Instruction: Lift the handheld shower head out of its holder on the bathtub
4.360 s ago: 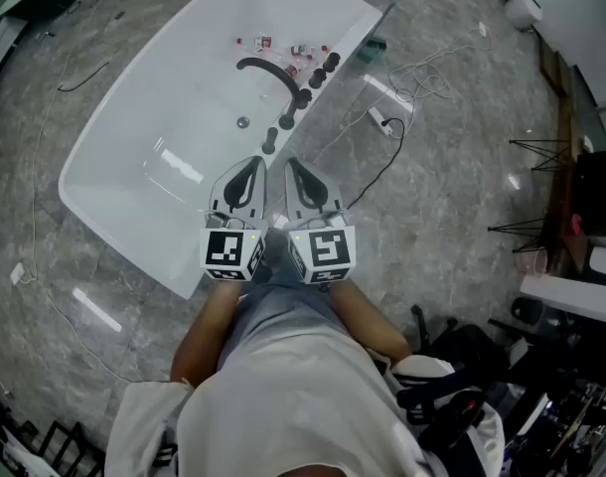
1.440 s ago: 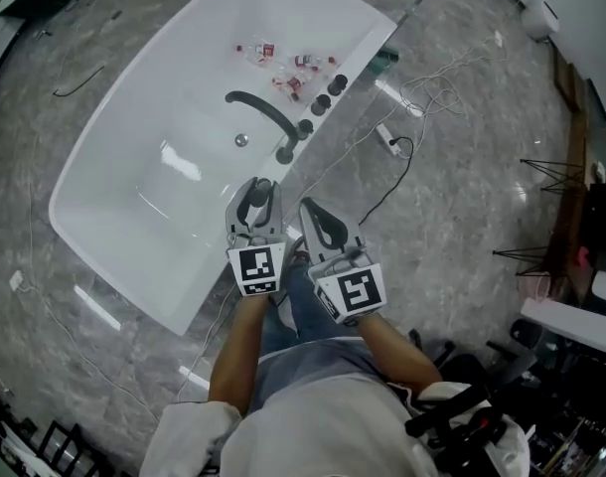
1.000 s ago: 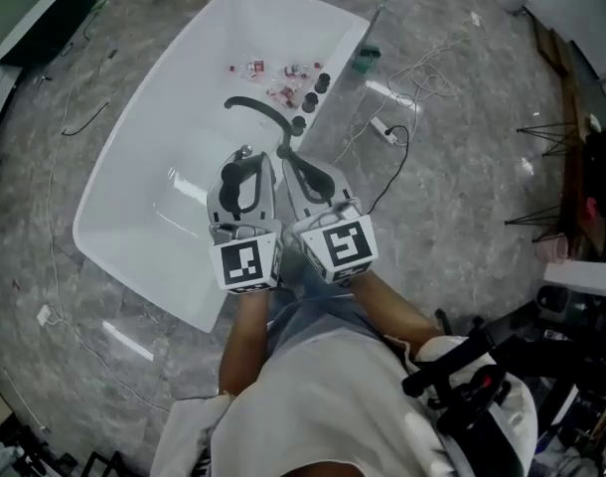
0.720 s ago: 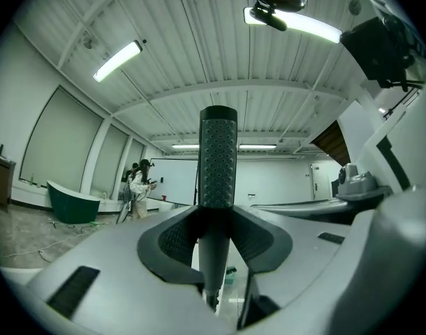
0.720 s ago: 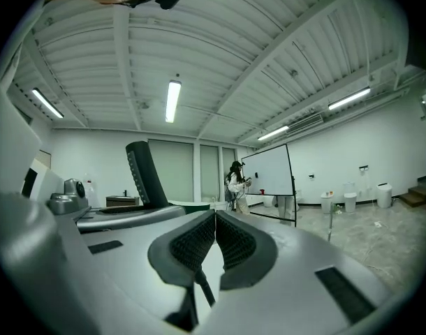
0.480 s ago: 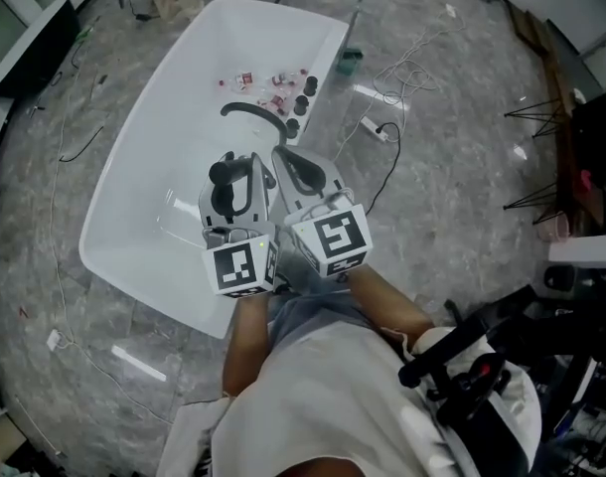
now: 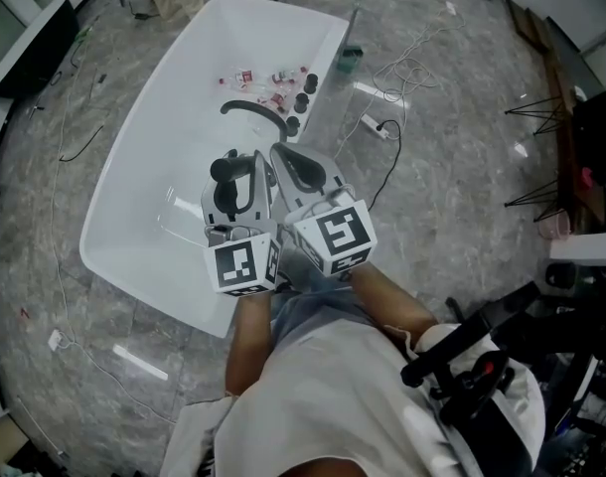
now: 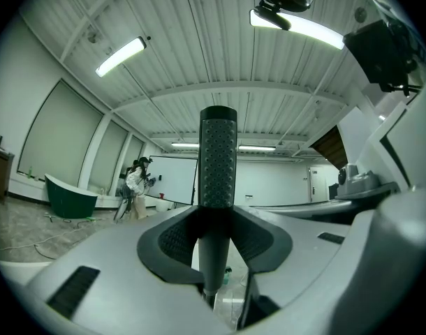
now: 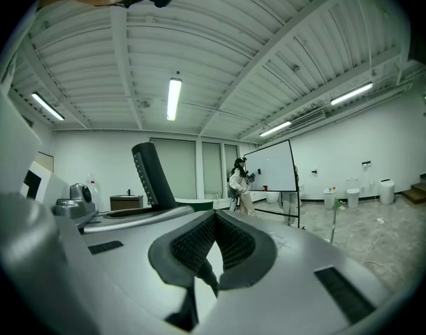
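Left gripper (image 8: 216,240) clamping shower head (image 8: 218,155) over bathtub (image 7: 129,182) edge; right gripper (image 9: 214,220) clenched, empty, just beside.

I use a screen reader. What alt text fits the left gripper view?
The left tool is clamped on the dark, dotted shower head, which stands upright in its grip. Behind: ceiling strip lights, a green bathtub far left, a person by a whiteboard.

Grey marbled floor (image 7: 462,137) — cluttered.
White cables (image 7: 410,66) and a power strip (image 7: 369,124) lay there — black tripod legs (image 7: 533,109) stood nearby.
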